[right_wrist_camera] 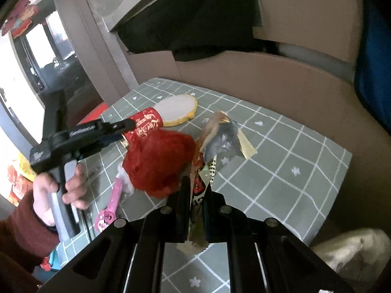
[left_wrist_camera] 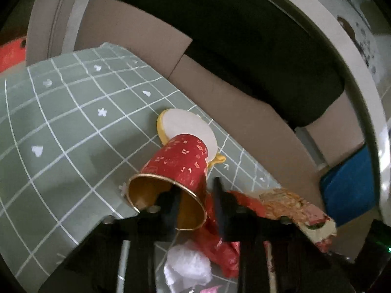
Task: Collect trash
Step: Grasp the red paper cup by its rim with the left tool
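Left hand-held gripper (left_wrist_camera: pixel 195 202), gripped by a bare hand (right_wrist_camera: pixel 52 190) in a maroon sleeve, is clamped on the rim wall of a red paper cup (left_wrist_camera: pixel 178 163), gold-lined, held tilted above the green checked worktop (left_wrist_camera: pixel 61 122). Right hand-held gripper (right_wrist_camera: pixel 196 207) pinches a printed foil wrapper (right_wrist_camera: pixel 199 190), extending toward 12 o'clock. Crumpled red plastic (right_wrist_camera: pixel 158 161) lies at its 11 o'clock; a yellow-rimmed round lid (right_wrist_camera: pixel 178 108) beyond.

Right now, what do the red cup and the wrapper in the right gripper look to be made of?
Red cup: likely coated paper, with a rolled rim, printed gold figures and a shiny gold lining. Wrapper: probably metallised plastic film, given its crinkled silver inside and printed outside. The right gripper pinches it.
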Motion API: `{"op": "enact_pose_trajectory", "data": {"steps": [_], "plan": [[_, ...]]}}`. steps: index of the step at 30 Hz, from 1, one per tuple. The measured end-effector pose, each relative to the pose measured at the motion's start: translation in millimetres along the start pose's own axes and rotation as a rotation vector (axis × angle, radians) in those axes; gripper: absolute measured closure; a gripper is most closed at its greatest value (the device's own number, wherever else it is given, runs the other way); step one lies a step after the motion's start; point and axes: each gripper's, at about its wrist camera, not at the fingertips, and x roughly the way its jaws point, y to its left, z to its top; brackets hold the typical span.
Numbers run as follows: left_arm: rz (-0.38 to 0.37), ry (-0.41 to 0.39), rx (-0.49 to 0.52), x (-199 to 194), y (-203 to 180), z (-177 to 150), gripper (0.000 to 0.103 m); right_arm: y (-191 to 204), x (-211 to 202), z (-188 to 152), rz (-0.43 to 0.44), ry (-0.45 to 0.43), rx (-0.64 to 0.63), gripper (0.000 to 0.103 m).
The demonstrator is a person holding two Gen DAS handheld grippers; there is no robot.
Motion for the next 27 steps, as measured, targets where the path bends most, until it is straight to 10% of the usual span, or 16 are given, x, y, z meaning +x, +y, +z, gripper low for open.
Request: {"op": "enact_pose_trajectory", "data": {"steps": [5,9,18,22,27], "plan": [[0.051,-0.060,0.095,-25.7,-10.5,-8.2,0.099,11.8,4.4,-7.5,-0.042,-0.032,-0.043,0.087],[0.049,-0.095,0.139,-55.3,-11.1,-16.9,0.100,19.6,16.7,-3.3,-0.045,-0.059,-0.059,0.062],[0.036,-0.080,0.165,-80.3,5.7,-38.4,0.100,13.1,64.6,14.4,-0.063,-0.038,0.005,0.063],[0.048,-0.072,0.178,-79.1,7.0,-40.9,0.099,5.4,82.0,18.4,-0.058,-0.006,0.015,0.087],[0.042,-0.021,0.160,-75.1,13.2,-41.7,0.099,15.2,67.7,16.6,-0.079,-0.040,-0.040,0.092]]}}
